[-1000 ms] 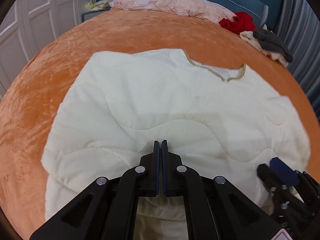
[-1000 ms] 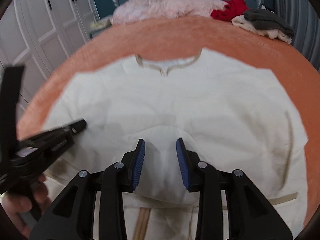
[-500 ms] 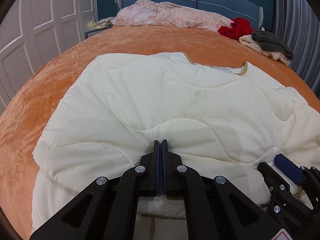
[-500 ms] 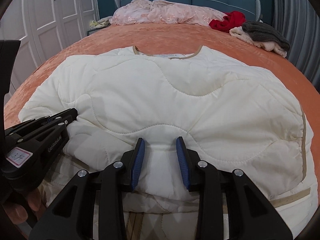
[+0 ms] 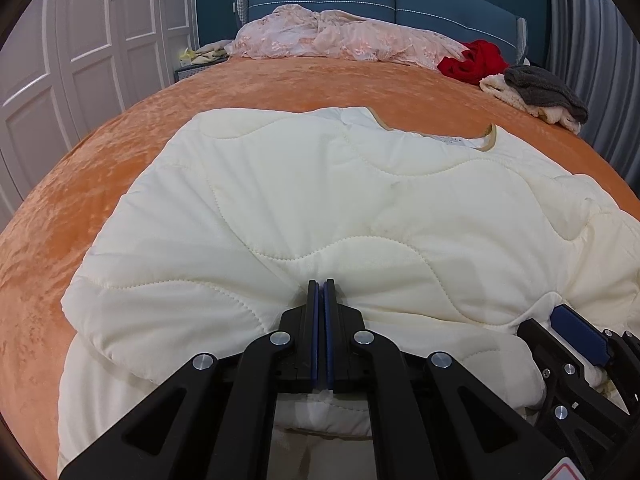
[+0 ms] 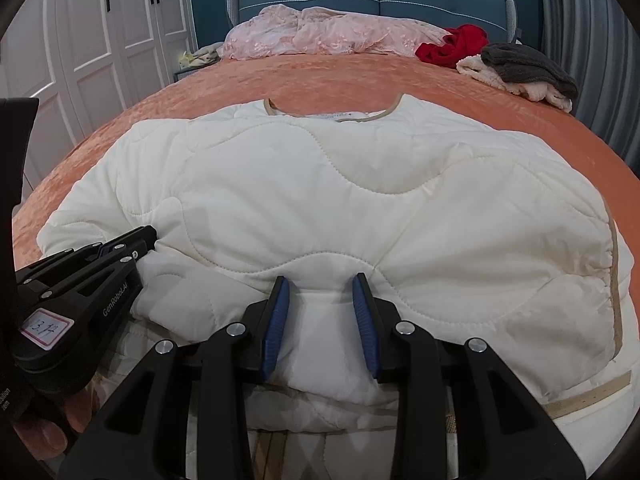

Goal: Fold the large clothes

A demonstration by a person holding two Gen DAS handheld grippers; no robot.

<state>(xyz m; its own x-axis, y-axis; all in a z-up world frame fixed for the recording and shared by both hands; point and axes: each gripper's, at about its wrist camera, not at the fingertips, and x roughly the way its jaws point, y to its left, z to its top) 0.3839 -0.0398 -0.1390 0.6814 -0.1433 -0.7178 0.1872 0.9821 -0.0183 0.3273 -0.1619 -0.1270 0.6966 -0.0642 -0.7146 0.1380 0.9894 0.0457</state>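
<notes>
Quilted jacket [image 5: 320, 208] lies on the bed [image 5: 120, 152]; my left claw [image 5: 320, 292] pinches its hem tightly, my right claw [image 6: 322, 304] holds a thick fold, so I should lift both evenly.

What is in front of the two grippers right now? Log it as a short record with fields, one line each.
surface: orange bedspread
garment: cream quilted jacket, lying across the bed with its collar on the far side
left gripper: shut, pinching the jacket's near edge
right gripper: closed on a thick bunch of the jacket's near edge
fold state: near edge lifted over a lower layer, not yet laid flat
far end of bed: pink blanket, red cloth, grey cloth on a cream cloth
left of bed: white wardrobe doors
</notes>
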